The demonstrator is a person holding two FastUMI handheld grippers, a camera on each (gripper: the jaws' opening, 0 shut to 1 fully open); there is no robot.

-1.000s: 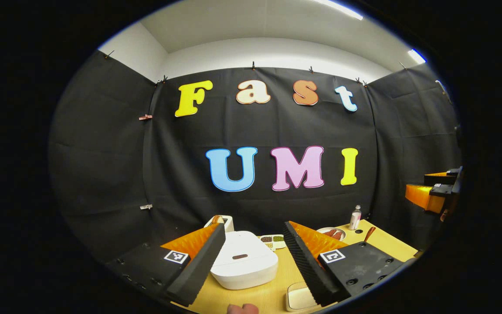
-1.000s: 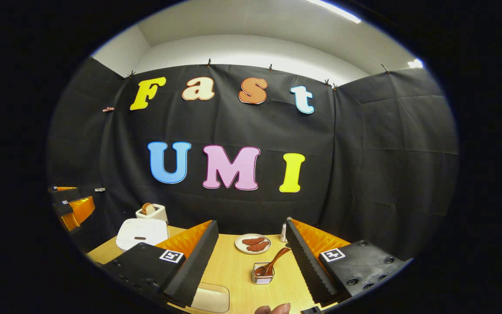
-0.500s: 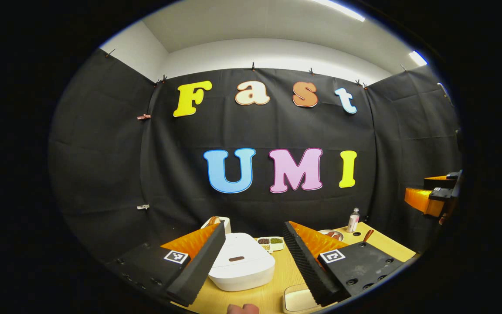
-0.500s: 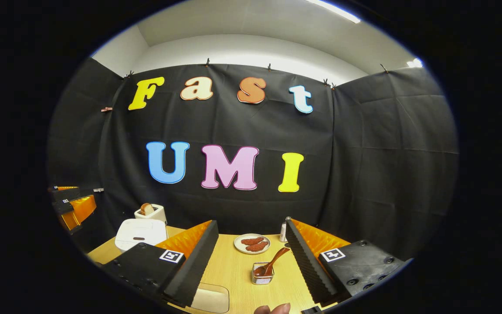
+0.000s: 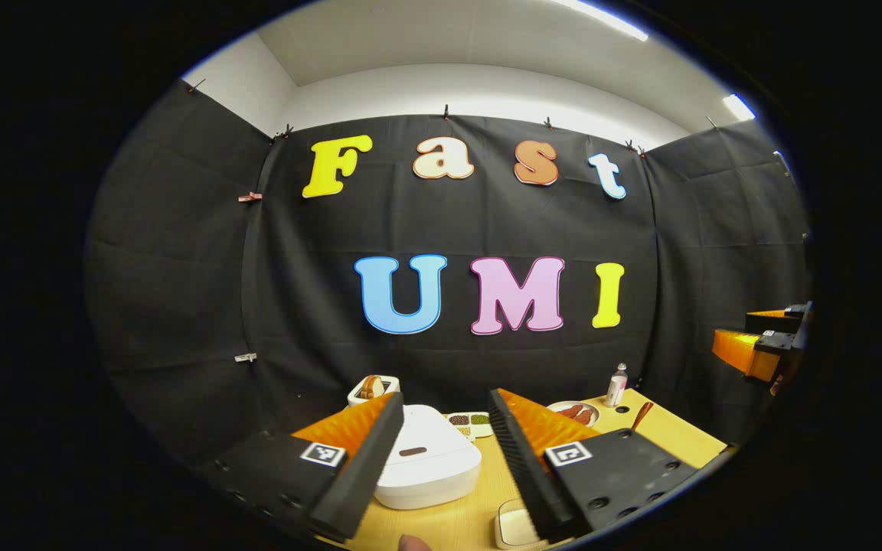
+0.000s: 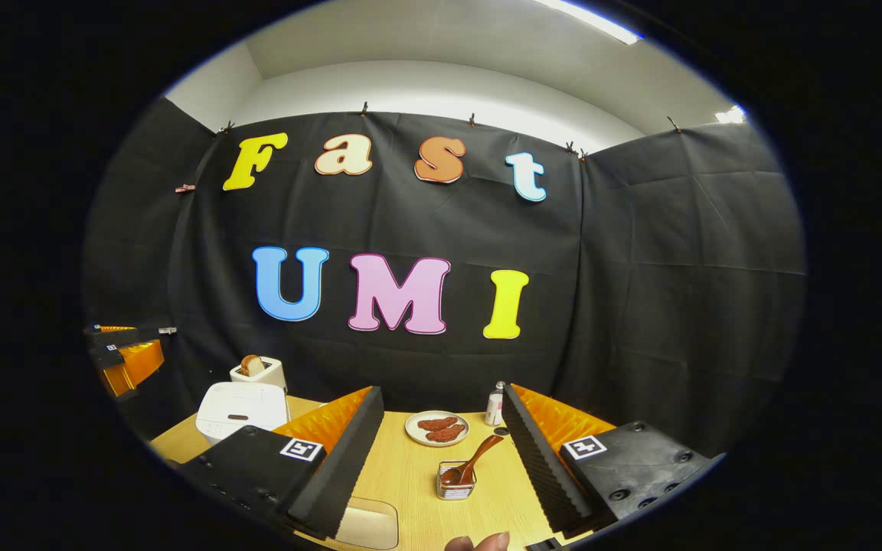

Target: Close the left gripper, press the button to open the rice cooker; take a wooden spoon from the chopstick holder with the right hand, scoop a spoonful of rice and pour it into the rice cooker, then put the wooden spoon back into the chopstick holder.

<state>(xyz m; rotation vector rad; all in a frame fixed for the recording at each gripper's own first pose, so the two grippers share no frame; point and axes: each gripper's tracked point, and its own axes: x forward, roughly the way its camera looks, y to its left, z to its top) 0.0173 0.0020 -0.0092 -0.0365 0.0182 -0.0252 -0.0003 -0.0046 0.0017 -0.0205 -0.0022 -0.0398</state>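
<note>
The white rice cooker sits on the wooden table with its lid down and a dark button on top. My left gripper hovers open above and in front of it, apart from it. The cooker lies far left in the right gripper view. A wooden spoon leans in the small chopstick holder, straight ahead of my open, empty right gripper. The spoon's handle also pokes up at the table's right. The right gripper hangs high at the far right, the left gripper at the far left.
A toaster with bread stands behind the cooker. A plate of sausages and a small bottle sit at the back. A divided dish of grains lies beside the cooker. A pale rectangular container rests at the near edge.
The left gripper's fingers have come slightly closer together and its view has drifted, so the cooker looks a little smaller. The right gripper's view has shifted only slightly.
</note>
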